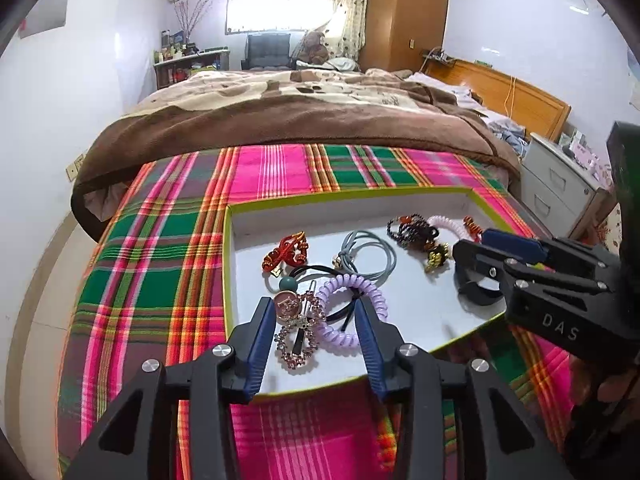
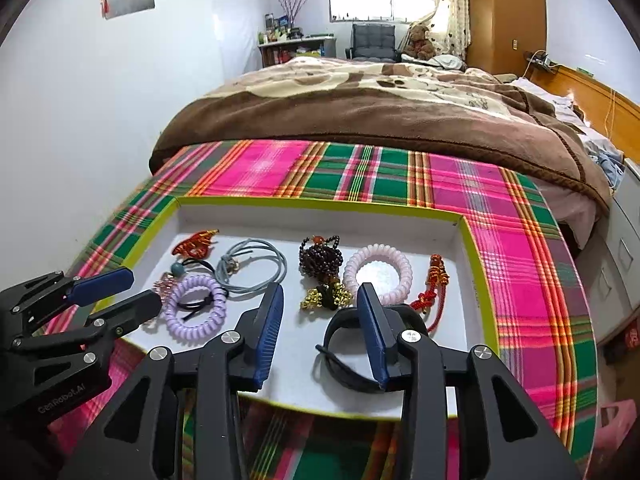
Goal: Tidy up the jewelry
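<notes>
A white tray with a yellow-green rim point(image 1: 228, 260) point(image 2: 320, 202) lies on the plaid cloth and holds several pieces. My left gripper point(image 1: 314, 308) point(image 2: 142, 288) is open over the tray's near left part. A rhinestone heart clip point(image 1: 298, 336) and a purple coil tie point(image 1: 352, 308) point(image 2: 196, 308) lie loose between its fingers. My right gripper point(image 2: 320, 292) point(image 1: 472, 248) is open above bare tray floor, with a black band point(image 2: 340, 356) point(image 1: 478, 294) lying against its right finger. Farther back lie a grey hair tie point(image 2: 256, 264), a dark bead bracelet point(image 2: 320, 258) and a pink coil point(image 2: 378, 274).
A red ornament clip point(image 1: 286, 250) sits at the tray's far left and a red knotted tassel point(image 2: 434, 288) at its right wall. The plaid cloth point(image 2: 500, 216) surrounds the tray. A bed with a brown blanket point(image 1: 280, 120) stands behind, and grey drawers point(image 1: 560, 188) are to the right.
</notes>
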